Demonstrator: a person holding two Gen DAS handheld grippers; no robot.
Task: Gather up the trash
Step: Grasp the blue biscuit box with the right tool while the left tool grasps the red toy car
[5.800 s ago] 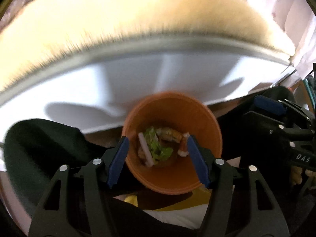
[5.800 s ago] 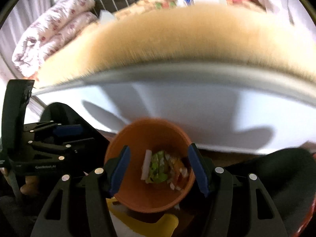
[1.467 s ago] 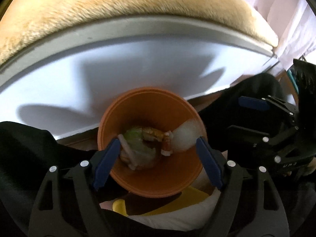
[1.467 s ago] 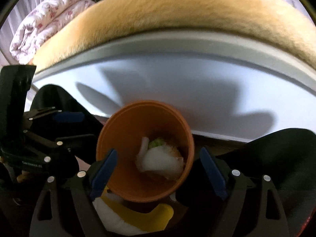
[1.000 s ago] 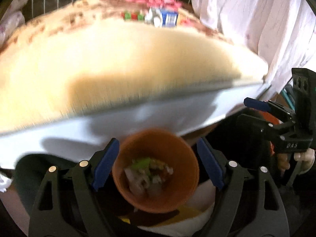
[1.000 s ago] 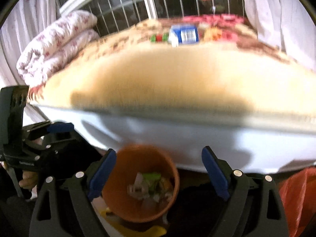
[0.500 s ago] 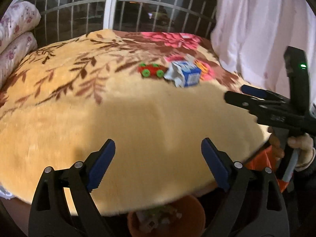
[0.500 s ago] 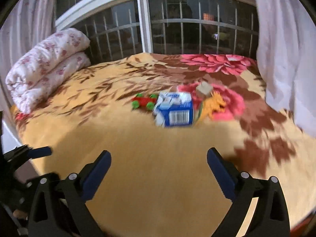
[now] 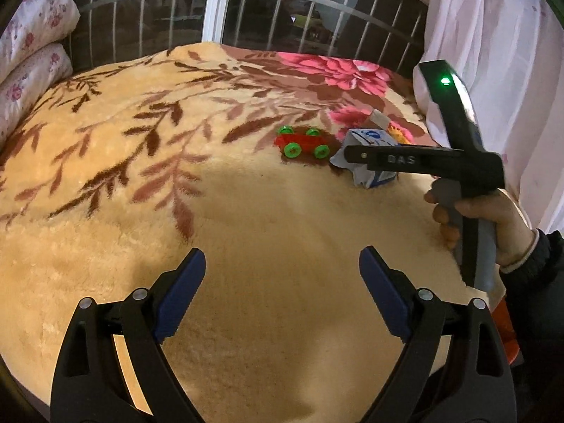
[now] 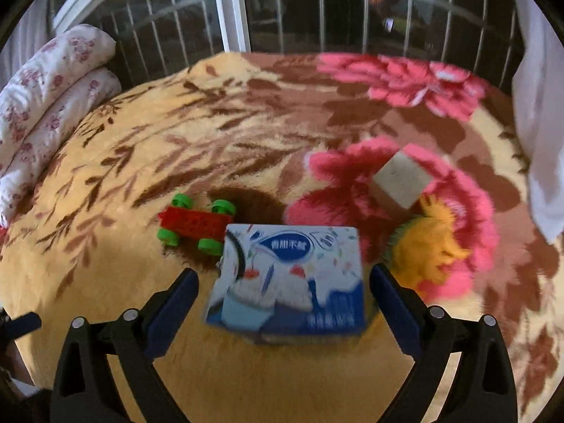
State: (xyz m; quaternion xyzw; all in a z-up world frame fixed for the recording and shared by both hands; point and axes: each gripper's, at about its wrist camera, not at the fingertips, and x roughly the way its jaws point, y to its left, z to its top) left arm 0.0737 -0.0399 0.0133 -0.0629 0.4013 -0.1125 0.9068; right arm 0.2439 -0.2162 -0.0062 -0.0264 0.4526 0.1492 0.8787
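A blue and white carton (image 10: 292, 278) lies on the flowered blanket (image 10: 211, 162). My right gripper (image 10: 283, 278) is open, its jaws on either side of the carton, not touching it. The carton also shows in the left wrist view (image 9: 370, 158), partly hidden behind the right gripper's body (image 9: 423, 162). My left gripper (image 9: 282, 275) is open and empty, low over the plain yellow part of the blanket, well short of the carton.
A red toy car with green wheels (image 10: 195, 224) sits left of the carton. A beige block (image 10: 400, 179) and an orange toy dinosaur (image 10: 431, 246) lie to its right. Folded quilts (image 10: 46, 98) at left, barred window (image 10: 317, 10) behind, curtain (image 9: 500, 53) at right.
Both grippers rose from the orange bin below the bed edge to above the blanket. The right gripper moved forward until the carton sits between its open jaws.
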